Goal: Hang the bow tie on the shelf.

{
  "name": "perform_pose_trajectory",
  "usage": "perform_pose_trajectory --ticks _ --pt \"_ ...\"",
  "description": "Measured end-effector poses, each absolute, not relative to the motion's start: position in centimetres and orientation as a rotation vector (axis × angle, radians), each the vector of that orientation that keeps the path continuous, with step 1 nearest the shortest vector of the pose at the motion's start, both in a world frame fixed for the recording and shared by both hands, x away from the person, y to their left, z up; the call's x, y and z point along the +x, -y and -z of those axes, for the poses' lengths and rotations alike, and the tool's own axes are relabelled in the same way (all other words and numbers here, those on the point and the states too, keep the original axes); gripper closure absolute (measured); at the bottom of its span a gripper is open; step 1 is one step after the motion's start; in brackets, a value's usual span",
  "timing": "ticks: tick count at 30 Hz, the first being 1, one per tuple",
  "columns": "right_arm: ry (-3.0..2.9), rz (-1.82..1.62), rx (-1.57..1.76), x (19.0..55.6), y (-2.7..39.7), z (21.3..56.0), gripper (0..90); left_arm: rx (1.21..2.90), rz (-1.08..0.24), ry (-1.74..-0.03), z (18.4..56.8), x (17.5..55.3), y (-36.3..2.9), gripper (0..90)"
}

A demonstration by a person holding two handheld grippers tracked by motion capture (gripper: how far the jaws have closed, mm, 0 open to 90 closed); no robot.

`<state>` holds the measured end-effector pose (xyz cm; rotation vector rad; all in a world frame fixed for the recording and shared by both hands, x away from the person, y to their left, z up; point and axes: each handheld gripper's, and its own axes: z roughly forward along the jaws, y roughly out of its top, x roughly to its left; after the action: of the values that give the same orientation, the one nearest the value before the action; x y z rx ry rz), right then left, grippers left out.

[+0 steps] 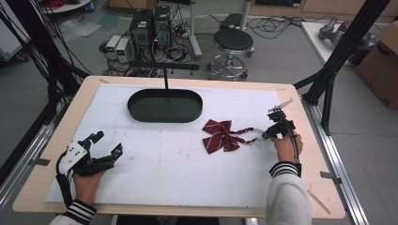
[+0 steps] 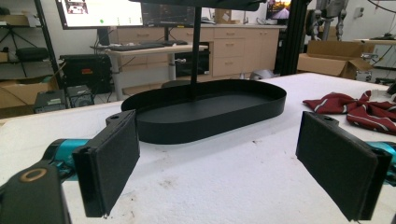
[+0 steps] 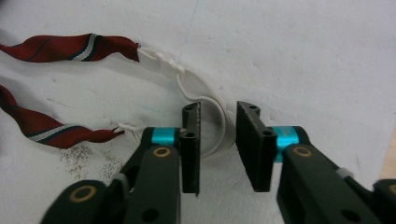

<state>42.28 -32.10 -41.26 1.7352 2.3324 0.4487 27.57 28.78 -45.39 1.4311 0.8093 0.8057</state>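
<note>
Elastic, a white loop [image 3: 205,105] at the end of the dark red striped fabric bow tie [image 1: 222,136], lay on the white padded table cover [image 1: 159,159] between the right gripper's [image 3: 218,122] narrowed jaws, whose pads did not visibly press it yet, probably set for lifting toward the black oval metal tray [image 1: 165,105]. Idle, the left gripper [image 1: 107,142] rested spread wide.
</note>
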Motion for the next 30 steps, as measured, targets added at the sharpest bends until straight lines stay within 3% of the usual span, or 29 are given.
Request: perform_pose_trajectory --ticks 7,30 --pt "-2.340 -0.429 1.717 42.3 31.6 41.2 86.9 1.431 -0.805 -0.809 45.4 27.6 -28.8 13.9" --pt "-2.193 -0.756 1.350 40.5 29.2 37.0 87.4 1.434 -0.807 -0.809 45.4 27.6 -28.8 13.9"
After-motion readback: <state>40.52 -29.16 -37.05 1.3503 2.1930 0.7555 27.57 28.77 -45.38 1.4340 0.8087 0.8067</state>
